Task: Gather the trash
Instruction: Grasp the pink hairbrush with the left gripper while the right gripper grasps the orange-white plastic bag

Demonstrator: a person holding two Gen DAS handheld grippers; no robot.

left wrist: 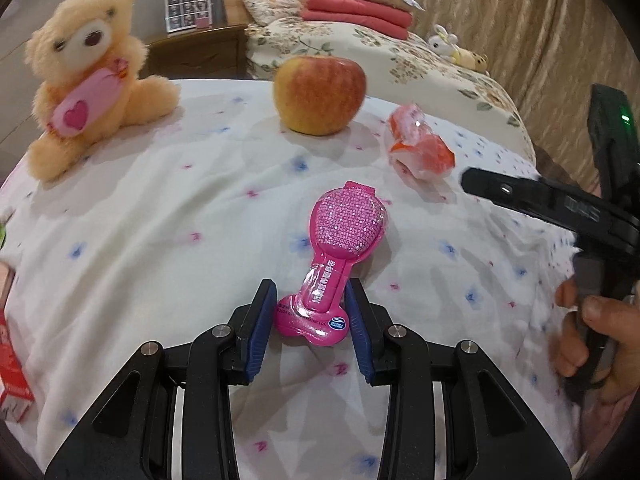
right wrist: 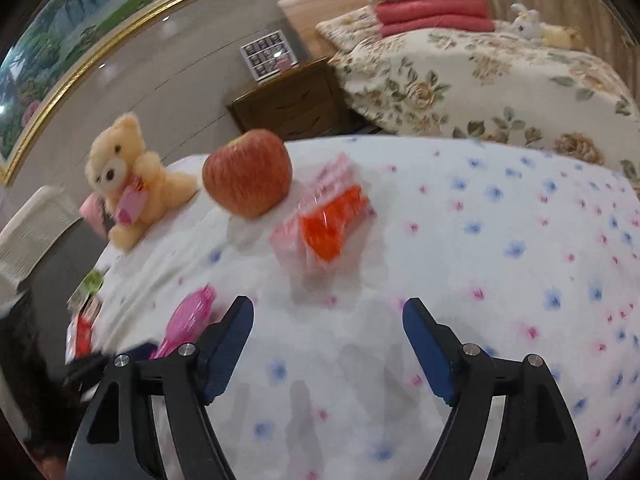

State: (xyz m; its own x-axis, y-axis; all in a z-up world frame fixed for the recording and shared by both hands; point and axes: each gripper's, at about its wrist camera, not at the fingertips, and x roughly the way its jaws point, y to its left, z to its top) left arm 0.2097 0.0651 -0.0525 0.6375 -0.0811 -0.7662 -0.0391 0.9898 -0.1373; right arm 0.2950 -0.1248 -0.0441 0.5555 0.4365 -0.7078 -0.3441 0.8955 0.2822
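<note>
A pink spoon-shaped plastic wrapper [left wrist: 340, 236] lies on the flowered white cloth [left wrist: 140, 248]. Its wide lower end sits between the blue pads of my left gripper [left wrist: 311, 285], which is shut on it. In the right wrist view the same pink wrapper [right wrist: 188, 316] shows at the lower left, partly hidden by a finger. An orange-and-clear crumpled wrapper [left wrist: 420, 144] lies right of the apple. My right gripper [right wrist: 329, 305] is open, holds nothing, and stands a short way in front of the orange wrapper [right wrist: 328, 224]. One finger [left wrist: 520, 198] of it and a hand [left wrist: 596, 332] show at the right of the left wrist view.
A cream teddy bear [left wrist: 88, 80] sits at the far left and an apple [left wrist: 320, 96] stands mid-back. Red cartons [left wrist: 12, 360] lie at the cloth's left edge. Beyond are a bed with a floral quilt [right wrist: 500, 80] and a wooden nightstand [right wrist: 292, 100].
</note>
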